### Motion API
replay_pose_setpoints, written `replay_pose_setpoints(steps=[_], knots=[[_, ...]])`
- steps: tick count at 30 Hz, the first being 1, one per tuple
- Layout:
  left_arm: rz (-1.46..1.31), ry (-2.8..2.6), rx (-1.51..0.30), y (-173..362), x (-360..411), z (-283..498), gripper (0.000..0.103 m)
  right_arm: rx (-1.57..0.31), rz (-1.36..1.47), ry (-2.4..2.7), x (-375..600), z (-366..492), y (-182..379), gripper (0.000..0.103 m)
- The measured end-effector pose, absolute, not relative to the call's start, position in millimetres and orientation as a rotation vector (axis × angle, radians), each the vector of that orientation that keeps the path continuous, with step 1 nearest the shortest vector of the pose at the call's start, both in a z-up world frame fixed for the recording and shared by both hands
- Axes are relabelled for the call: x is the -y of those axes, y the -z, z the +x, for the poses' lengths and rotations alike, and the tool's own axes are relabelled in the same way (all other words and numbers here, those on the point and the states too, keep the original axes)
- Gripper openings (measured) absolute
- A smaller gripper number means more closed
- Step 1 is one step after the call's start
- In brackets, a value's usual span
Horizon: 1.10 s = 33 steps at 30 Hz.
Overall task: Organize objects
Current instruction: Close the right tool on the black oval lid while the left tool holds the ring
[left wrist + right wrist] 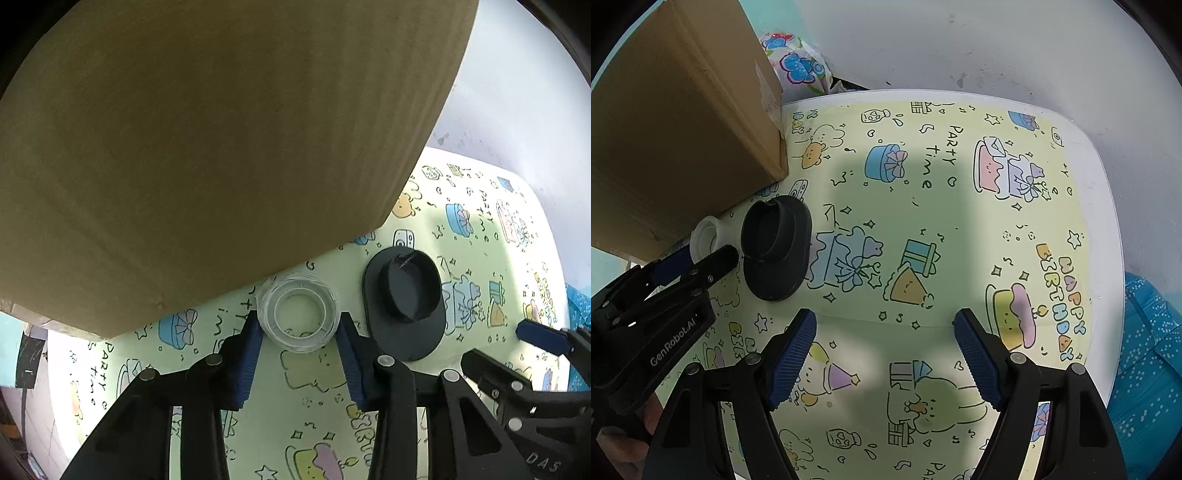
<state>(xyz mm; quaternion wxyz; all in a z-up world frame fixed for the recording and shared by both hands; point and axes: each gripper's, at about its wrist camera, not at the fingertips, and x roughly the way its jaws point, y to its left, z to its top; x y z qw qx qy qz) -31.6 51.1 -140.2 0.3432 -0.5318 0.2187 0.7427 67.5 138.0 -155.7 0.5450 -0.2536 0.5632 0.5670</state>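
Cardboard box looms right behind the tape roll. My left gripper is clamped on the roll, which lies flat, hole up; right gripper empty, jaws apart, farther off.

The left gripper points steeply down, its blue pads clamped together on something; the right gripper hovers with jaws wide apart.

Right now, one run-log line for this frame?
left gripper: shut on tape roll | right gripper: open, empty, over table | black disc: beside roll | box: behind
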Motion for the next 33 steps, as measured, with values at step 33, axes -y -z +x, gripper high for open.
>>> replay_pose_setpoints(steps=[33], knots=[[-1.415,-1.913,-0.561,142.6,9.5,-42.5,0.041,-1.211,-0.657,-1.381,-175.0,1.5,129.2,0.069]])
